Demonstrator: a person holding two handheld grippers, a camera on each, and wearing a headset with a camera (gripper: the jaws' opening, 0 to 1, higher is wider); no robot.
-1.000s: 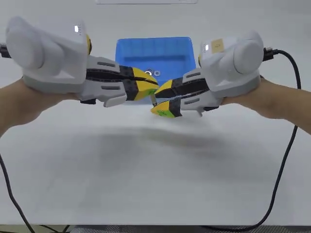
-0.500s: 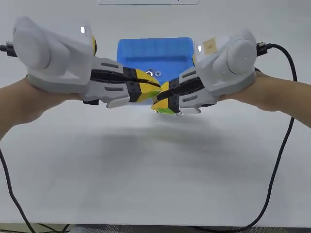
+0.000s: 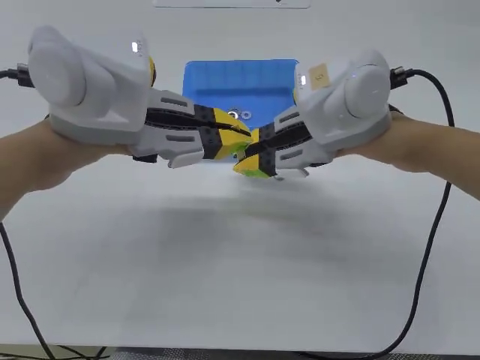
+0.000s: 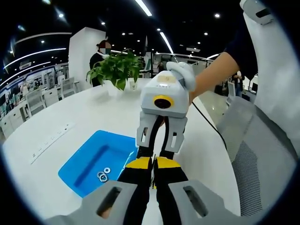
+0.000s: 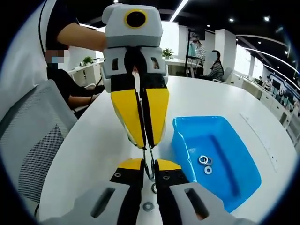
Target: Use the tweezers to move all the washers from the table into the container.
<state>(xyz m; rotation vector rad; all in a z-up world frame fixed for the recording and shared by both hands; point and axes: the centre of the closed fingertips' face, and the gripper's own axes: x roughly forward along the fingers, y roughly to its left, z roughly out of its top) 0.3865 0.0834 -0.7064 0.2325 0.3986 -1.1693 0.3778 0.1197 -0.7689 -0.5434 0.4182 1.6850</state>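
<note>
Thin metal tweezers [image 5: 149, 164], small silver ring washers [image 5: 204, 161], shallow blue container [image 5: 232, 140]

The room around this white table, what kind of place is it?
Probably a big open office: long white tables, mesh desk chairs, a potted plant and strip lights overhead.

Left tongs [image 3: 241, 136], right tongs [image 3: 244, 160]: white rounded housings [image 3: 82, 82], black jaws (yellow tips); black cable [image 3: 431, 247] off each rear.

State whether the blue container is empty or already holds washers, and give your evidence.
Not empty. A few washers lie on the blue container's floor in both gripper views; another washer lies outside on the table.
</note>
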